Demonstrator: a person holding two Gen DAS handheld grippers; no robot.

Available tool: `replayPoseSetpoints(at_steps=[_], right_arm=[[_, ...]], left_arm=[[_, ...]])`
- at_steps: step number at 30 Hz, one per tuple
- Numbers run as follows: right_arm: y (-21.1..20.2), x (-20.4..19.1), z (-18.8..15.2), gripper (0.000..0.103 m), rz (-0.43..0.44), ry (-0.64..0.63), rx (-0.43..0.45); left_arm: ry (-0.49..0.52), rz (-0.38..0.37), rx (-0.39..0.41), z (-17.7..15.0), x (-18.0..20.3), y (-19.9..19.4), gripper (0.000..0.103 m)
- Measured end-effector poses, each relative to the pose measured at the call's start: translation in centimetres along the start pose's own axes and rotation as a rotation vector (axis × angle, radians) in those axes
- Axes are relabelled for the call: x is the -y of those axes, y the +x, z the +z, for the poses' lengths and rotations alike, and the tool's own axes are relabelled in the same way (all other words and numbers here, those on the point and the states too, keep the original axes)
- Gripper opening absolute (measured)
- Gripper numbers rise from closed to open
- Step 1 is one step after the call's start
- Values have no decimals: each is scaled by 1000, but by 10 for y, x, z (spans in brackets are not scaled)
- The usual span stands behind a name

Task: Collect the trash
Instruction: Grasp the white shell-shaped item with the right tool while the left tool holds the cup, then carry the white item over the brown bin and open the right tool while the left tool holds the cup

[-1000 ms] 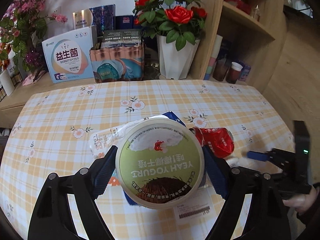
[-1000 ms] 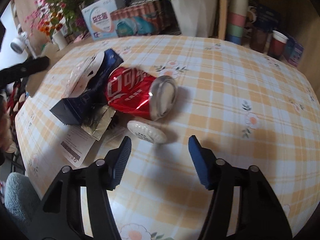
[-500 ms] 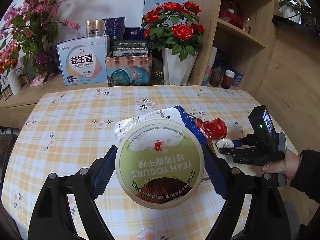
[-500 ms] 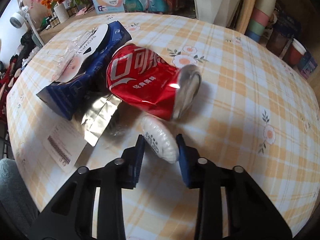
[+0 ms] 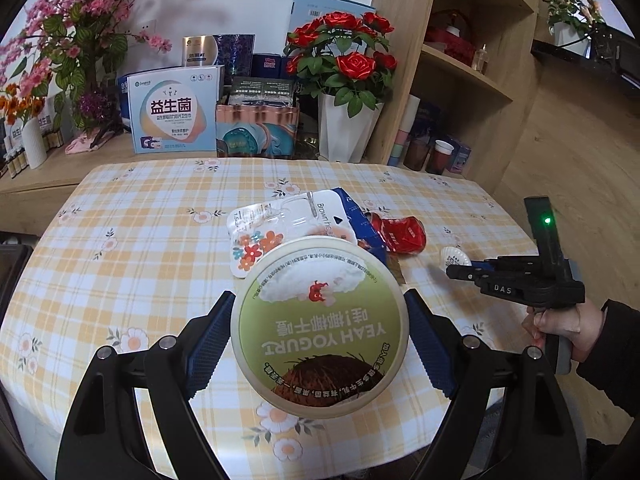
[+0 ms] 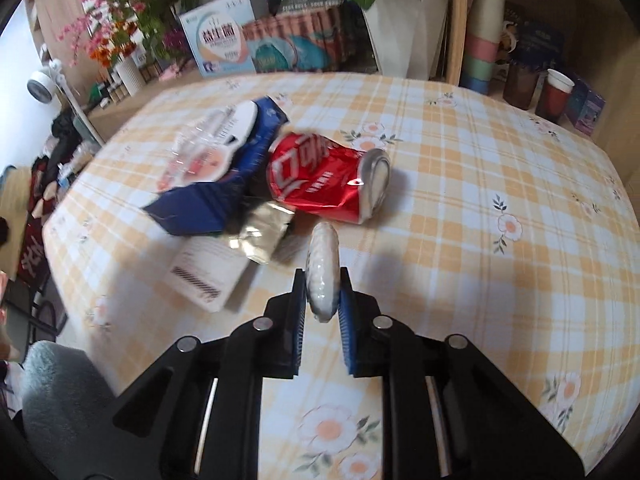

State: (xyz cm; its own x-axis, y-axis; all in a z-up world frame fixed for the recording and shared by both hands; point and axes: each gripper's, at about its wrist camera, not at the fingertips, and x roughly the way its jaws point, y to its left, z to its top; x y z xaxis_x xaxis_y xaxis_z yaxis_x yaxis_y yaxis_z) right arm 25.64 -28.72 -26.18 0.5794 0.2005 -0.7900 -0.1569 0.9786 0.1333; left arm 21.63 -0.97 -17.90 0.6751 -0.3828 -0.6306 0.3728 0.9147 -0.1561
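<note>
Your left gripper point(image 5: 320, 328) pinches the yogurt tub point(image 5: 320, 328). Your right gripper point(image 6: 322, 292) pinches a white lid point(image 6: 322, 268), just beside the can point(image 6: 320, 180).

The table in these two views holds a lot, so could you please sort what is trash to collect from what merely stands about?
Trash:
- yogurt tub, held in the left gripper
- white lid, pinched in the right gripper
- crushed red can
- blue wrapper
- foil scrap
- paper slip

Standing about:
- rose vase
- probiotic box
- cups
</note>
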Motion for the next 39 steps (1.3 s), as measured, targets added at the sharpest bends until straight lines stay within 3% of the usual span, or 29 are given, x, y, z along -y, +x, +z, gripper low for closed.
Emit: replayPoseSetpoints(at_steps=[10, 24, 31, 39], right_arm=[[-66, -28, -36, 19, 32, 27, 93], [-128, -52, -100, 19, 59, 10, 130], [-146, -66, -132, 19, 97, 7, 112], [-141, -88, -170, 19, 120, -36, 22]], left_arm=[[-7, -12, 2, -22, 15, -33, 81], [-42, -35, 5, -60, 40, -89, 81], [-77, -17, -2, -80, 48, -115, 82], [-93, 9, 19, -96, 47, -150, 82]])
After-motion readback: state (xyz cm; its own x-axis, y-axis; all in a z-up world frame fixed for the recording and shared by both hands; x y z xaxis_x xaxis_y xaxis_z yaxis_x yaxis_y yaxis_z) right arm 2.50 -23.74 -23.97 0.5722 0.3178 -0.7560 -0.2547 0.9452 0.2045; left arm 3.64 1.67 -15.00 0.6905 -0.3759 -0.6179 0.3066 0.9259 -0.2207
